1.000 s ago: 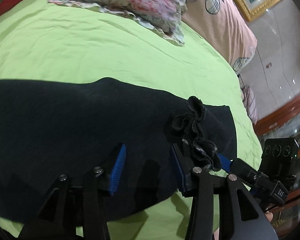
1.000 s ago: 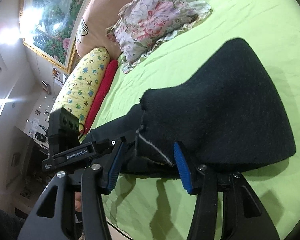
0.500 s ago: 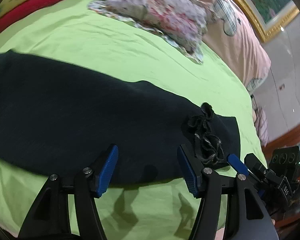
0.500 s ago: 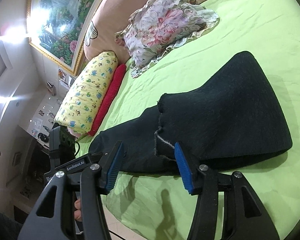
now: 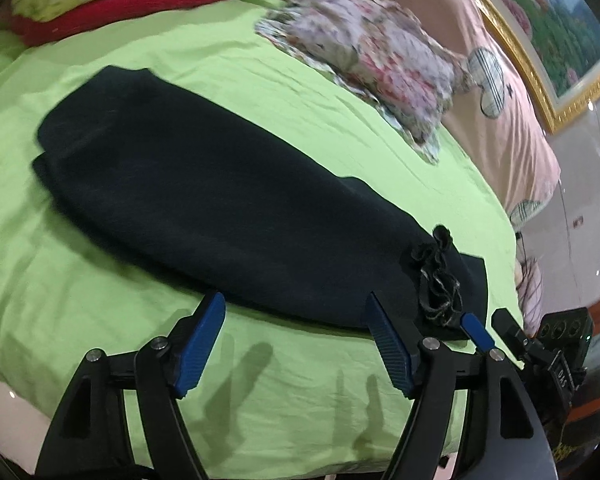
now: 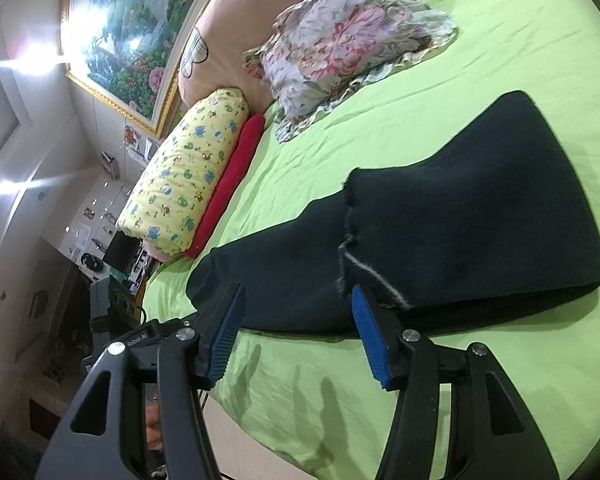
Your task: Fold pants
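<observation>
Pants (image 5: 204,200) lie flat on the green bed (image 5: 180,64), folded long so both legs stack. The left hand-held gripper (image 5: 296,344) has just been opening and holds nothing. The right hand-held gripper (image 6: 300,336) is open and empty too.

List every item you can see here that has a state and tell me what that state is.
Black pants: folded over, lying flat on the sheet, held by neither gripper.
Left hand-held gripper: open, jaws just been opening, nothing between them.
Right hand-held gripper: open, empty, at the pants' near edge.
Green bedsheet: spread out, lightly wrinkled.
Floral pillow: lying crumpled near the headboard.
</observation>
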`<state>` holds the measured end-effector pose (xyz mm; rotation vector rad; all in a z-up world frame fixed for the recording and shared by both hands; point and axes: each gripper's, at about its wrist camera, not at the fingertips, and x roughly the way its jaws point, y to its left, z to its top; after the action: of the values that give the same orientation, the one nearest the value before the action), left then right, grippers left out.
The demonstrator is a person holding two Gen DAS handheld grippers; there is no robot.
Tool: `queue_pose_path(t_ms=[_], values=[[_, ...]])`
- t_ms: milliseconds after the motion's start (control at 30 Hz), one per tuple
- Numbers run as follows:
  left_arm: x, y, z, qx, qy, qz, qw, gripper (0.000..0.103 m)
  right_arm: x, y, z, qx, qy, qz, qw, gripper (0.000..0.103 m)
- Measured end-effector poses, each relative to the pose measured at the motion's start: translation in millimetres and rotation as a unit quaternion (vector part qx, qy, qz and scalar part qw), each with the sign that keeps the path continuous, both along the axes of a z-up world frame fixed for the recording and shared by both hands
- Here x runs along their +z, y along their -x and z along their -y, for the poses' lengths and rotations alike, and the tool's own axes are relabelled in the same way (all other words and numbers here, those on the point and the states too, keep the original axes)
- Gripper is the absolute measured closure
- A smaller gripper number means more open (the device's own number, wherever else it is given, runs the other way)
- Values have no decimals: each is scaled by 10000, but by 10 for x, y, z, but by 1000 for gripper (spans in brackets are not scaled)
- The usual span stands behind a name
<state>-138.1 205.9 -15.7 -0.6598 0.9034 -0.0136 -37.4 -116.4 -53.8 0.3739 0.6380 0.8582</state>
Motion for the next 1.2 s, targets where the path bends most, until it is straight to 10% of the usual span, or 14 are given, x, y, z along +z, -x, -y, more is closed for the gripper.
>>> queue_pose_path(t_ms=[700, 1200], values=[[-191, 359, -910, 1349, 554, -135, 9892, 28, 294, -266, -1019, 935, 976, 346, 9902, 46], [-338, 290, -1279, 1763, 1008, -140, 9791, 28, 409, -823, -2273, 2065, 1889, 518, 9587, 46]])
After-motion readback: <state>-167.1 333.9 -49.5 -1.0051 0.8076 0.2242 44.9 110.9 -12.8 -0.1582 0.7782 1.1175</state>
